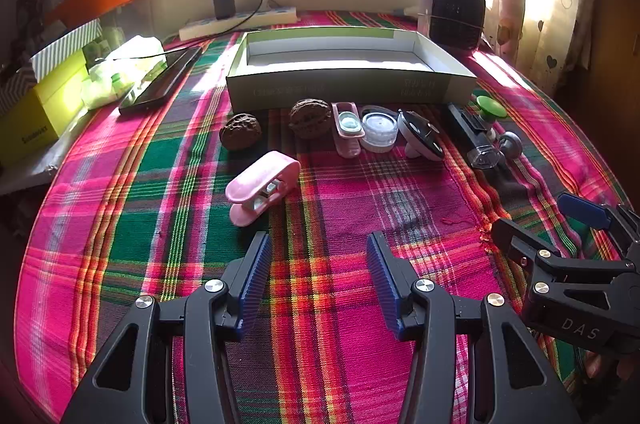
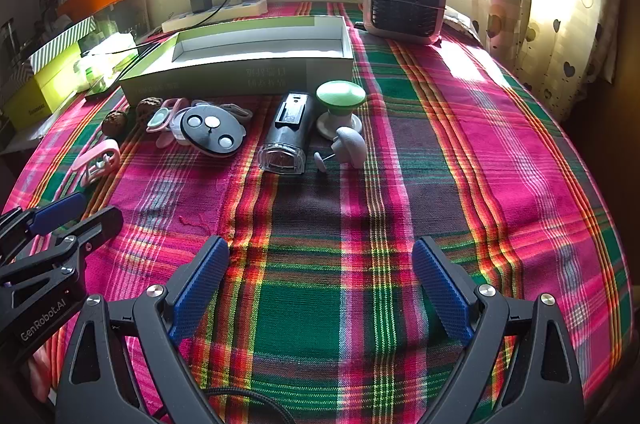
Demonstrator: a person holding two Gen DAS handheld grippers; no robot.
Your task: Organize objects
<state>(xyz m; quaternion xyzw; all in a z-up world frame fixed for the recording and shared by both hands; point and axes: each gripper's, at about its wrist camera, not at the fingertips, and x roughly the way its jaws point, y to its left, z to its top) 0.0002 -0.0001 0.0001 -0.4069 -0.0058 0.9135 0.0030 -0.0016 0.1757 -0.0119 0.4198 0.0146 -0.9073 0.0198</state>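
Observation:
An open, empty green box (image 1: 348, 79) (image 2: 240, 71) lies at the back of the plaid-covered table. In front of it is a row: two walnuts (image 1: 240, 131) (image 1: 310, 117), a small pink tray (image 1: 347, 129), a clear round case (image 1: 379, 127), a white-and-black disc device (image 1: 424, 135) (image 2: 212, 129), a black cylinder (image 1: 474, 135) (image 2: 286, 133), a green-topped knob (image 1: 490, 109) (image 2: 340, 103) and a grey knob (image 2: 350, 145). A pink clip (image 1: 262, 185) (image 2: 98, 159) lies nearer. My left gripper (image 1: 318, 272) is open and empty just short of the clip. My right gripper (image 2: 320, 284) is open and empty over bare cloth.
A small fan heater (image 2: 404, 1) stands at the back right. A power strip with a charger (image 1: 236, 15) lies along the wall. A dark tablet (image 1: 164, 81), plastic bags and yellow boxes (image 1: 38, 111) crowd the left edge. Curtains hang at the right.

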